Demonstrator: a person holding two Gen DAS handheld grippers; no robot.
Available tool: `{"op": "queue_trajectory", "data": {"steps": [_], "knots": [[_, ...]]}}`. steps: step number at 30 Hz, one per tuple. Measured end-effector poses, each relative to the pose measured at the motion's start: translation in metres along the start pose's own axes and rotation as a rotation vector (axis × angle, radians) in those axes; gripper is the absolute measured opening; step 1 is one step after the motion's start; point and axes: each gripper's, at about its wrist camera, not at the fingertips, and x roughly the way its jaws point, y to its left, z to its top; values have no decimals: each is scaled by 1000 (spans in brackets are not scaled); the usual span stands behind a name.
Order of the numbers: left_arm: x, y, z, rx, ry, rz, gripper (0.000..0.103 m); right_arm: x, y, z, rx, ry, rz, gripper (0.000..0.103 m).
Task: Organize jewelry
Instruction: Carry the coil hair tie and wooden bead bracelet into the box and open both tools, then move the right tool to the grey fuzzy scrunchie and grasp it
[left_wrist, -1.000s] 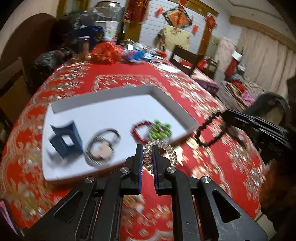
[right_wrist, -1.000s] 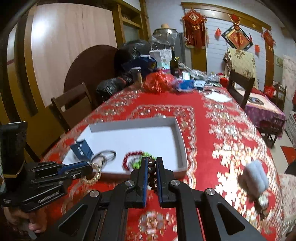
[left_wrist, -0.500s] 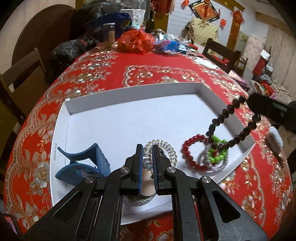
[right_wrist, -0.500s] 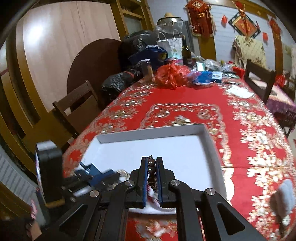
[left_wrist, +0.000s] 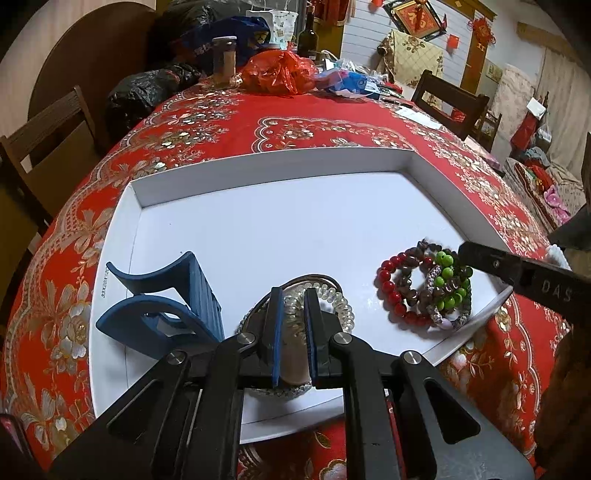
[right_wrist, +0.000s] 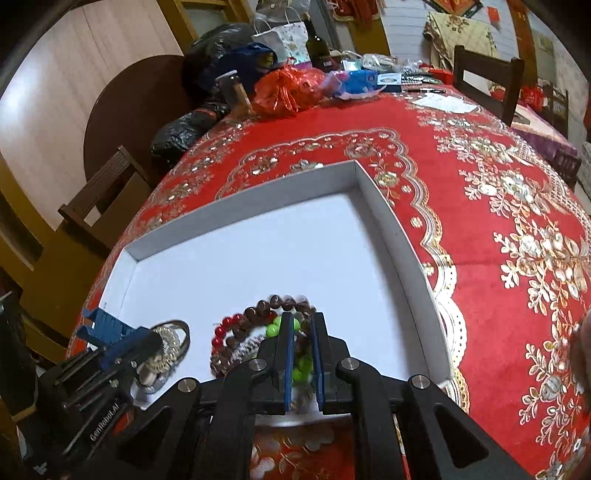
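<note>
Jewelry sits at the front of the tray (left_wrist: 266, 170): my left gripper (left_wrist: 293, 291), jaws narrow, pinches the coil tie (left_wrist: 340, 306) beside the blue clip (left_wrist: 166, 295). My right gripper (right_wrist: 301, 317), equally narrow, grips the brown bracelet (right_wrist: 273, 301) over the red bracelet (right_wrist: 225, 325) and the green one (right_wrist: 273, 328). I'd release only once both pieces rest flat; the far tray floor lies bare.

A second ago I held both pieces out over the red cloth; now both are inside the white tray (left_wrist: 266, 162). My left gripper (left_wrist: 293, 295) has lowered the clear coil band (left_wrist: 341, 306) onto the watch beside the blue clip (left_wrist: 162, 314), its jaws opening. My right gripper (right_wrist: 301, 325) has brought the dark bead bracelet (right_wrist: 284, 303) down onto the red and green bracelets.
</note>
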Motion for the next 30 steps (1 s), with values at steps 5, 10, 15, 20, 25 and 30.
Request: {"op": "queue_trajectory", "data": {"steps": [5,10,15,20,25,30], "knots": [[-2,-7,0,30,0,-4,34,-8,3,-3,-23,-31,-13,40],[-14,-16,-1,67,-44,16,55,-18,11,-14,-60,-42,-25,40],[-28,-22,-5,65,-68,21,56,-31,20,-33,-111,-58,-54,40],[-37,-27,-11,71,-70,27,56,-46,26,-46,-152,-74,-100,44],[-44,-29,-13,66,-72,17,56,-61,26,-57,-154,-82,-103,44],[-47,-29,-15,58,-71,19,56,-72,26,-69,-183,-89,-128,44]]}}
